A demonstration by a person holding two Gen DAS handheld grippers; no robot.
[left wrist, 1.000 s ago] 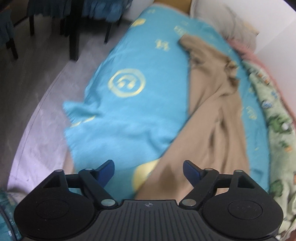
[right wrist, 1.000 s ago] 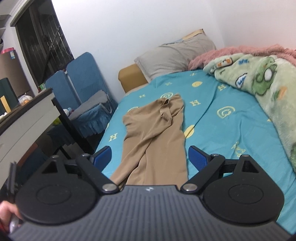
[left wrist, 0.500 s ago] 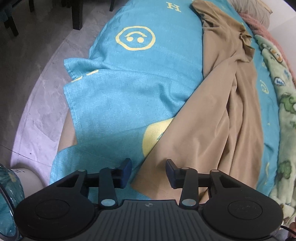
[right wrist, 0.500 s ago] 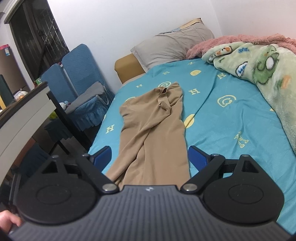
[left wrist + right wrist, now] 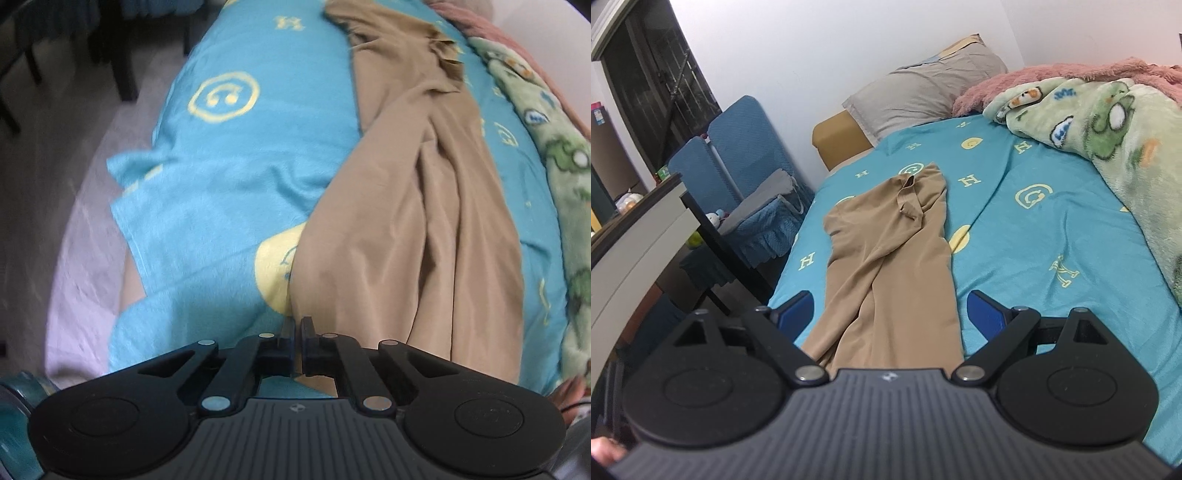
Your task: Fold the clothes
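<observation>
A pair of tan trousers (image 5: pixel 890 258) lies lengthwise on a bed with a turquoise sheet (image 5: pixel 1052 229), its long axis running from 6 o'clock up to 12 o'clock in the right wrist view, waistband at the far end toward a grey pillow (image 5: pixel 923 92). The left gripper (image 5: pixel 295 328) has its fingers pinched together on the near left hem of the trousers. The right gripper (image 5: pixel 890 314) hovers spread wide above the near hems, holding nothing. A green cartoon blanket (image 5: pixel 1108 125) is heaped at 2 o'clock; blue chairs (image 5: pixel 738 147) stand at 10 o'clock. The sheet repeats yellow "H" letters and smiley faces.
</observation>
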